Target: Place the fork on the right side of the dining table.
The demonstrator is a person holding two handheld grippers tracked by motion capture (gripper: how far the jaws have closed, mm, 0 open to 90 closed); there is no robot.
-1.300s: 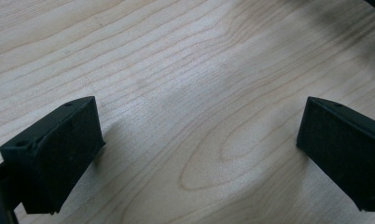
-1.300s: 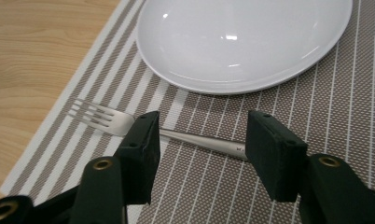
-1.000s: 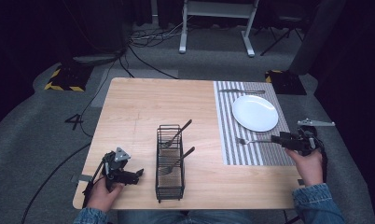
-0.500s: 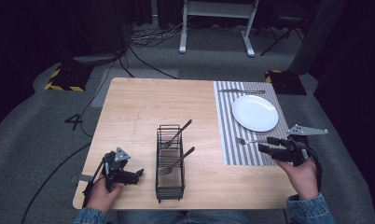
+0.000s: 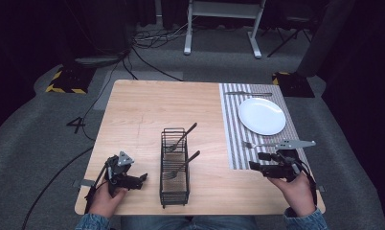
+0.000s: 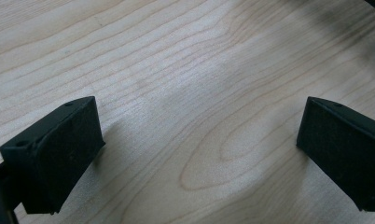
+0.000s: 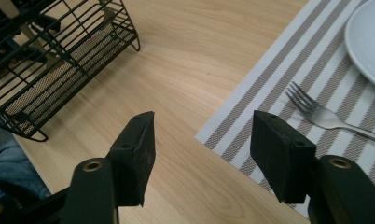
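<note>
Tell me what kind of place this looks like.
Probably a lab or studio staged as a dining setup: a wooden table with a striped placemat, white plate and wire cutlery rack, ringed by dark curtains, floor cables and hazard-taped blocks.

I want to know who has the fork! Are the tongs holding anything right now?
No. The left tongs are open over bare table. The right tongs are open too; the fork lies untouched on the striped placemat.

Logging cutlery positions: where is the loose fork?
In the high view the fork lies on the striped placemat, right side, just below the white plate.
</note>
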